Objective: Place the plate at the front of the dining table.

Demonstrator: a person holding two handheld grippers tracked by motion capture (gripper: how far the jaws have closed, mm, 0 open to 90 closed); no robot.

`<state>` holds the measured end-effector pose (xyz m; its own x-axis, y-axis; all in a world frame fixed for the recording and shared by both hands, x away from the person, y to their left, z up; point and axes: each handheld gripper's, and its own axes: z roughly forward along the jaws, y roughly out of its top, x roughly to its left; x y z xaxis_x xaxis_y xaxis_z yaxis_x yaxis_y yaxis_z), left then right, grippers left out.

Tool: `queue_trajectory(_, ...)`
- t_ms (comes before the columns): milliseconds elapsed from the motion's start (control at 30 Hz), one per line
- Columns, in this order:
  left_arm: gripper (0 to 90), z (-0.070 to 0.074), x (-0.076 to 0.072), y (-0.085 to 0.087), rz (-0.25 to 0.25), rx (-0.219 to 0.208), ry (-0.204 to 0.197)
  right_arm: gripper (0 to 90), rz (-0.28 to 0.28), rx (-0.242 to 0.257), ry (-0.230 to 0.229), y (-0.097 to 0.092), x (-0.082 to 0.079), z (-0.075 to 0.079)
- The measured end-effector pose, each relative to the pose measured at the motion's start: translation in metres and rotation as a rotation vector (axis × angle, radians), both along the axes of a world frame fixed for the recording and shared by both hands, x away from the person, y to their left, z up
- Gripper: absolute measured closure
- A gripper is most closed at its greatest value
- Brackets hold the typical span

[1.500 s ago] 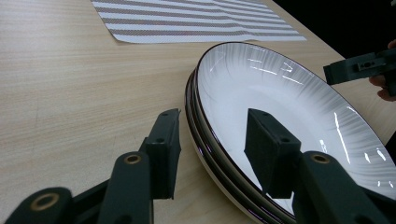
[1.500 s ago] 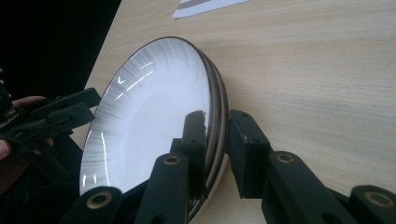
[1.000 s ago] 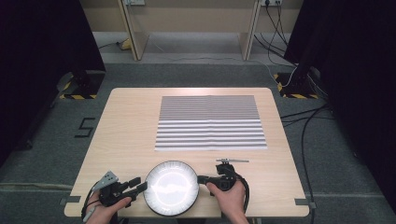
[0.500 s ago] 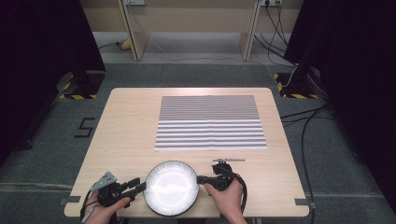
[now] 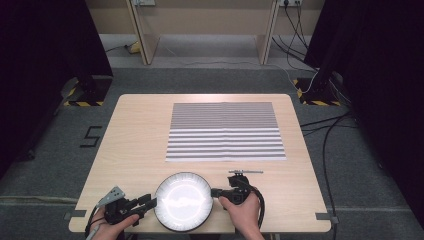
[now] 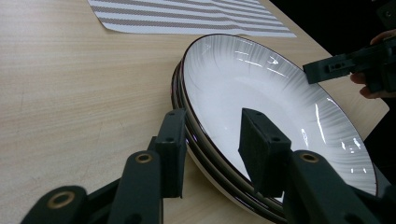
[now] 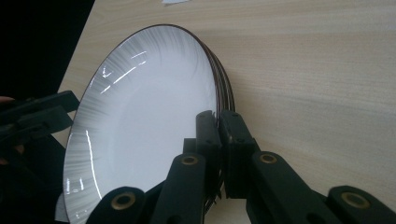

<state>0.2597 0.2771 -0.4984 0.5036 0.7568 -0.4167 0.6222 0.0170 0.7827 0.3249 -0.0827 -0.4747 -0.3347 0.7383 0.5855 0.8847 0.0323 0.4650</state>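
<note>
I see a stack of round white ribbed plates with thin dark rims point(image 5: 183, 201) sitting near the front edge of the pale wooden tabletop point(image 5: 140, 135), between my two hands. In the left gripper view the plates point(image 6: 261, 107) lie one on another, at least three rims showing at the near side.

My right claw point(image 5: 216, 192) is at the right-hand edge of the stack. In the right gripper view its jaws are drawn tight together on the rim of the top plate point(image 7: 144, 121), one pad over the white inner face and the other against the dark rims underneath, so it has a firm pinch on that edge.

My left claw point(image 5: 150, 202) is at the opposite, left edge. In the left gripper view its jaws straddle the rim of the stack: one pad is outside, low beside the rims, and the other is above the white inner face. The jaws have just been closing, with the rim between them, but a gap shows on either side and the pads do not press on it yet. The right claw point(image 6: 334, 67) shows across the plate from there.

Farther back on the tabletop lies a grey-and-white striped rectangular mat point(image 5: 224, 131), flat and well apart from the plates. A slim dark rod-like tool point(image 5: 245, 172) lies just in front of the mat, near my right hand point(image 5: 242, 212).
</note>
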Motion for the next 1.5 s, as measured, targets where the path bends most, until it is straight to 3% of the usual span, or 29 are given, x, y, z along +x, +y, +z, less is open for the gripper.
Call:
queue_trajectory(133, 61.5, -0.002, -0.001, 0.000, -0.006, -0.006, 0.011, 87.6, -0.013, 0.052, 0.056, -0.005, 0.004, -0.003)
queue_trajectory(267, 61.6, -0.004, 0.000, -0.001, -0.012, -0.031, 0.029, 87.6, -0.019, 0.063, 0.086, -0.005, 0.006, -0.003)
queue_trajectory(367, 61.7, -0.004, 0.000, -0.001, -0.009, -0.025, 0.028, 87.5, -0.026, 0.095, 0.103, -0.009, 0.007, -0.005)
queue_trajectory(400, 61.7, -0.004, 0.001, -0.001, -0.008, -0.027, 0.029, 87.5, -0.039, 0.144, 0.130, -0.012, 0.007, -0.009)
queue_trajectory(600, 62.8, -0.005, 0.001, -0.003, -0.012, -0.019, 0.042, 87.3, -0.051, 0.222, 0.185, -0.018, 0.005, -0.017)
queue_trajectory(1067, 64.0, -0.003, 0.003, 0.001, 0.011, -0.058, 0.054, 87.3, -0.024, 0.106, 0.118, -0.001, -0.004, -0.007)
queue_trajectory(1267, 63.4, -0.001, 0.004, 0.005, 0.020, -0.070, 0.058, 86.9, -0.020, 0.103, 0.133, 0.005, -0.002, -0.009)
queue_trajectory(1367, 63.6, -0.001, 0.003, 0.007, 0.025, -0.075, 0.053, 85.7, -0.009, 0.069, 0.108, 0.010, -0.002, -0.007)
queue_trajectory(1500, 65.5, 0.003, 0.001, 0.011, 0.039, -0.077, 0.057, 75.3, 0.031, 0.028, 0.110, 0.023, -0.001, -0.007)
